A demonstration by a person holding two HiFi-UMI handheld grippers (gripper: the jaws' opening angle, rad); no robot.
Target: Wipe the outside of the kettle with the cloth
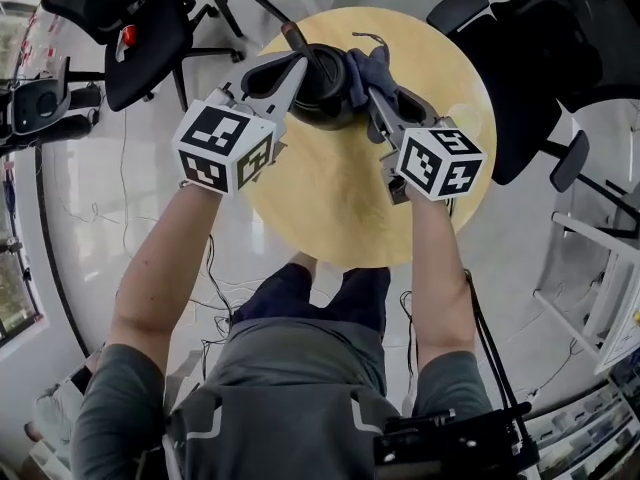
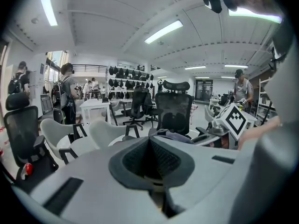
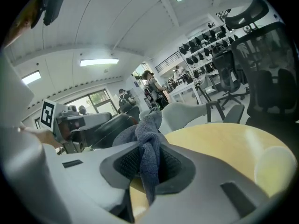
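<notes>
The kettle (image 1: 325,88) stands on the round table (image 1: 340,208), near the table's 12 o'clock edge. The cloth (image 1: 362,68) rests against the kettle at its 2 o'clock side, pinched between the jaws of the right gripper (image 1: 372,93), which lies at the kettle's 4 o'clock. The left gripper (image 1: 298,63) lies at the kettle's 8 o'clock, its tips by the 10 o'clock rim. Off the table, one chair (image 1: 150,38) stands at 10 o'clock and another chair (image 1: 520,58) at 2 o'clock.

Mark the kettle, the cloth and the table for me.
Black kettle (image 1: 325,98), head view: its dark body.
Grey-blue cloth (image 3: 148,149), right gripper view: the bunched middle fold.
Round yellow wooden table (image 1: 330,203), head view: bare top.
</notes>
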